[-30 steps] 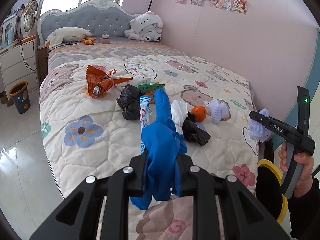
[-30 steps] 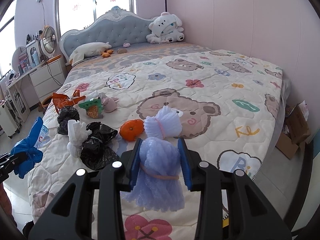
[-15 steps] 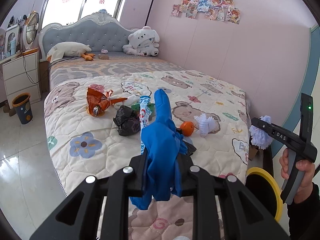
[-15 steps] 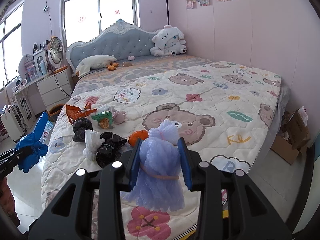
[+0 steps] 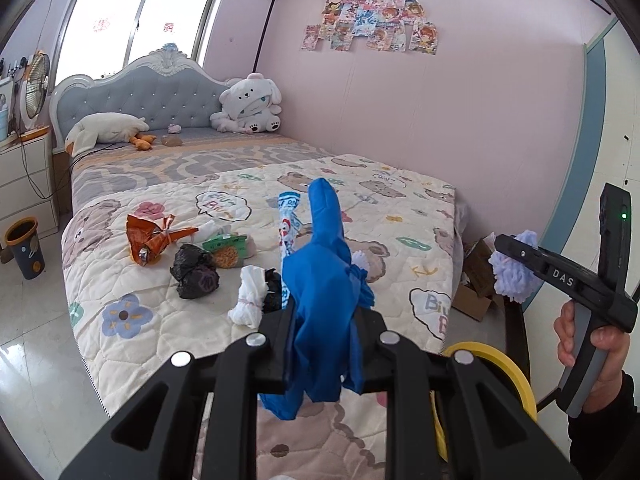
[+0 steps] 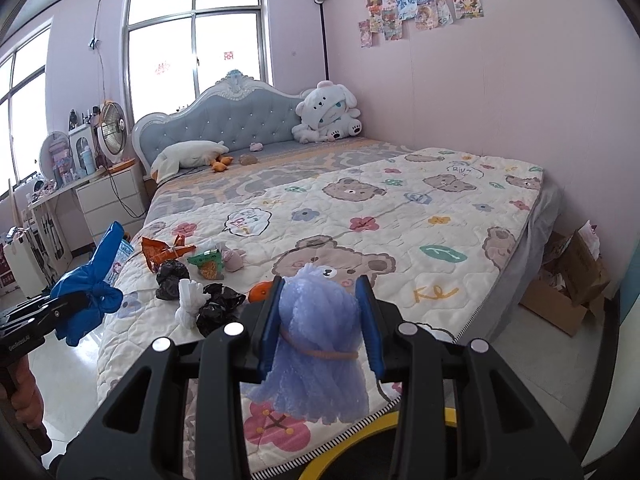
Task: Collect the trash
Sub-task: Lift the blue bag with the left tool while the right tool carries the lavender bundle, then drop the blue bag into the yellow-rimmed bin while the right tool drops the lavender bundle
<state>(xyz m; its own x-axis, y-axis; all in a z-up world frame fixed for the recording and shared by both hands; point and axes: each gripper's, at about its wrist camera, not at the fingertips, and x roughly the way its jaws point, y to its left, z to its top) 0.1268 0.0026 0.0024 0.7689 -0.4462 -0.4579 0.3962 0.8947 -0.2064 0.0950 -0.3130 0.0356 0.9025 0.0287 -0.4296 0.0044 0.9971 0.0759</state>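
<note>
Blue plastic bag pinched in left tongs, lilac foam net clamped in right tongs; carrying step, next needing release over yellow-rimmed bin beside bed's foot edge.

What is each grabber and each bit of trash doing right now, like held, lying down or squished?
left gripper: shut on the blue plastic bag.
right gripper: shut on the purple foam net.
black bag: crumpled, lying on the quilt.
white bag: knotted, lying on the quilt.
orange wrapper: crumpled, lying on the quilt.
</note>
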